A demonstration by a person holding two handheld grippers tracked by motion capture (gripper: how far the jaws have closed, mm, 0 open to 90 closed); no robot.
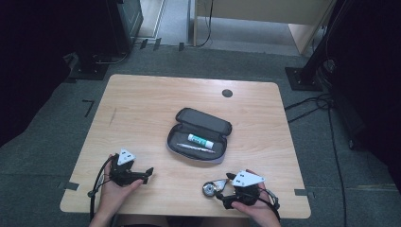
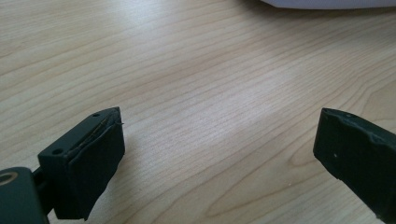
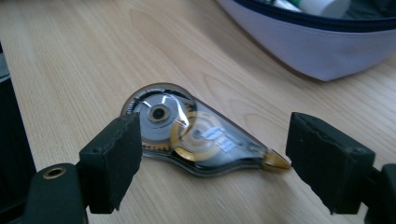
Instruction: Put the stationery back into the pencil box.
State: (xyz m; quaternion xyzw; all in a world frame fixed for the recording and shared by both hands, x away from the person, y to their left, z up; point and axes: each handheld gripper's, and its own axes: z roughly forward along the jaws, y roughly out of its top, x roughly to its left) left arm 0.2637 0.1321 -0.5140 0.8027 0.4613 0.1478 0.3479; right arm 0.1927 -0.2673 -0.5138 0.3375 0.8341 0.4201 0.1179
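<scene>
An open pencil case (image 1: 198, 136) lies in the middle of the wooden table (image 1: 142, 99), with a white glue stick (image 1: 200, 140) and a pen (image 1: 194, 147) inside. A clear correction-tape dispenser (image 1: 210, 187) (image 3: 196, 133) lies flat near the front edge. My right gripper (image 1: 226, 189) (image 3: 212, 161) is open, its jaws standing on either side of the dispenser without pressing it. My left gripper (image 1: 145, 174) (image 2: 217, 158) is open low over bare wood at the front left, nothing between its jaws.
The case's pale lilac wall (image 3: 322, 46) rises just beyond the dispenser, and its edge (image 2: 327, 3) shows at the top of the left gripper view. A dark round hole (image 1: 227, 93) marks the table's far side. Cables (image 1: 312, 101) and stand bases lie on the floor around.
</scene>
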